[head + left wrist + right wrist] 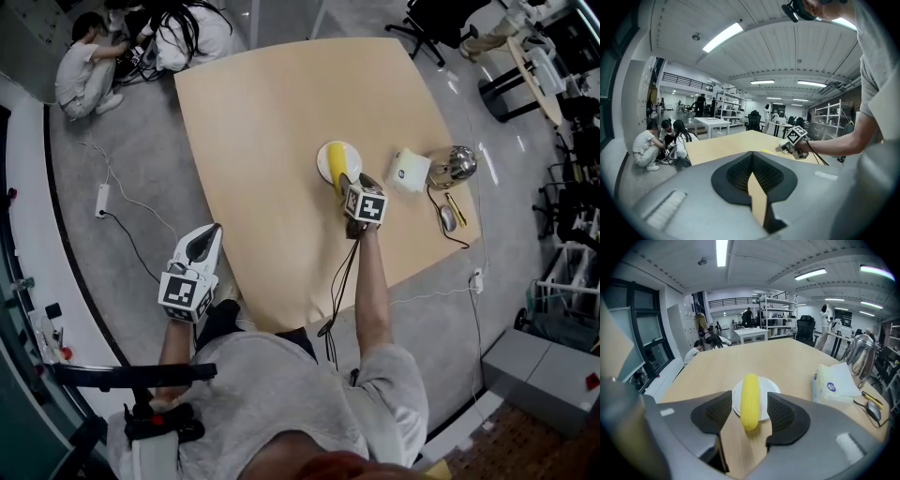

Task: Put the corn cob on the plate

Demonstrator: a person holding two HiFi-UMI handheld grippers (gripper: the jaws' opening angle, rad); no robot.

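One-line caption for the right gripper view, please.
Open right claw straddles a corn cob lying across the white plate.

Bright ceiling strips (723, 37) overhead — edges warped, perhaps vignetted.

You had no words or numbers you could read. The tissue pack (834, 380), at three o'clock from the plate (767, 385), carried a round blue label, its print too small to make out. The marker cube (797, 134) showed only black-and-white squares.
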